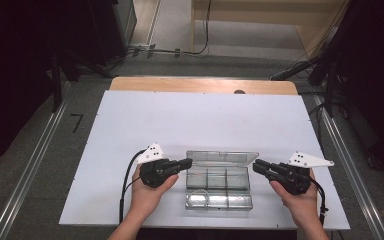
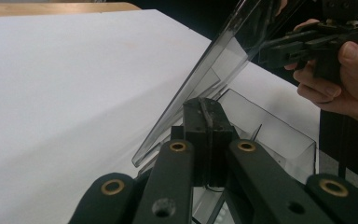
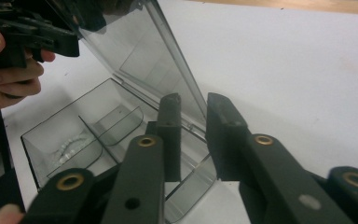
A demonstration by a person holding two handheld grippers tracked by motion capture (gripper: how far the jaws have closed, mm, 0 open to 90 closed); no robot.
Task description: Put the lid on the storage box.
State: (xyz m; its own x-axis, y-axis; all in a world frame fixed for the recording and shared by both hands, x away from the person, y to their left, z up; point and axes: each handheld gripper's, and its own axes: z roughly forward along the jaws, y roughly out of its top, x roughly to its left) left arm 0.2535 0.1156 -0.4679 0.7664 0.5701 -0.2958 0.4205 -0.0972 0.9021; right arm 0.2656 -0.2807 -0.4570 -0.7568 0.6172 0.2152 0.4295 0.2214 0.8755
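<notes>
Gripping left end wall of clear compartment box (image 1: 219,186), left gripper (image 1: 186,163) fully clamped; right gripper (image 1: 258,164) jaws parted narrowly, straddling raised lid (image 1: 223,157) edge, contact unclear.

We cannot make out what the small pale, beaded thing (image 3: 71,148) on the floor of the clear plastic compartment box (image 1: 219,186) is; it is too small and blurred. In the left gripper view, the left hand-held gripper (image 2: 204,122) covers the near wall of the box where its closed jaws meet it, and the raised clear lid (image 2: 214,70) runs off the top edge. In the right gripper view, the right hand-held gripper (image 3: 193,119) hides the box's near corner.
</notes>
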